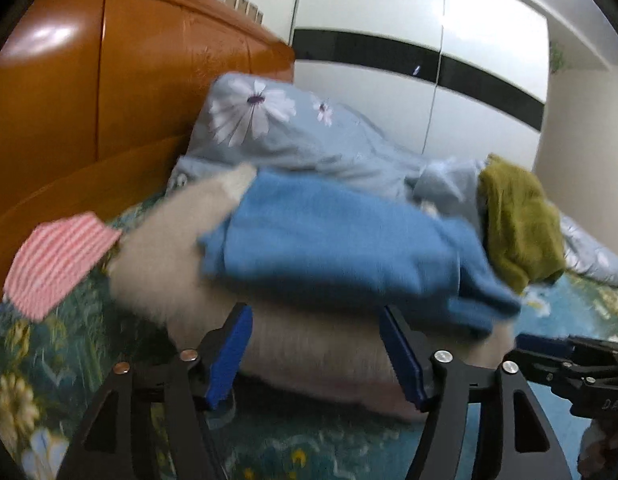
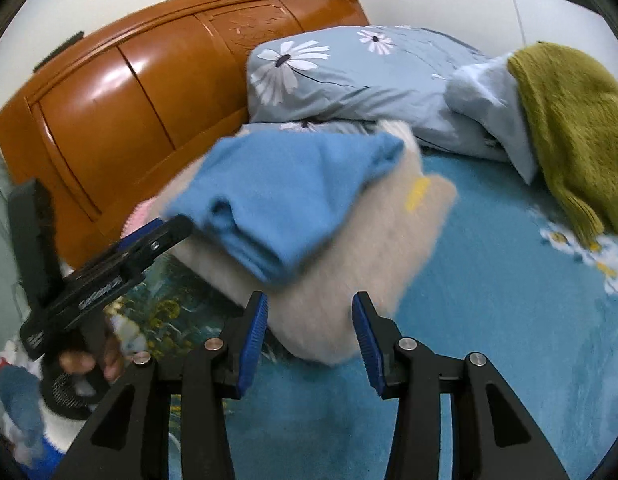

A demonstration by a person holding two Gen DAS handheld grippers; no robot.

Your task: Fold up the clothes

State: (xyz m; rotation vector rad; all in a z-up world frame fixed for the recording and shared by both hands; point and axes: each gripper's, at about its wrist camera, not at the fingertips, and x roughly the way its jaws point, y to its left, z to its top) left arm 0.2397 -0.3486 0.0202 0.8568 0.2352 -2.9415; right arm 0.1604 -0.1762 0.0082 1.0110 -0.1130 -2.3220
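A folded blue garment [image 1: 333,240] lies on top of a folded cream fuzzy garment [image 1: 309,344] on the bed; both also show in the right wrist view, the blue garment [image 2: 285,196] over the cream garment [image 2: 349,276]. My left gripper [image 1: 315,320] is open, its blue pads just in front of the cream garment's near edge. My right gripper [image 2: 309,308] is open at the cream garment's near corner, and shows side-on in the left wrist view [image 1: 565,360]. An olive green garment [image 2: 569,128] lies crumpled at the right. A pink striped cloth [image 1: 57,260] lies at the left.
A glossy orange wooden headboard [image 2: 129,108] stands behind. A grey-blue daisy-print pillow and duvet [image 2: 369,72] lie against it. The floral teal bedsheet [image 2: 489,300] stretches to the right. A white wardrobe with a black band [image 1: 429,64] stands behind the bed.
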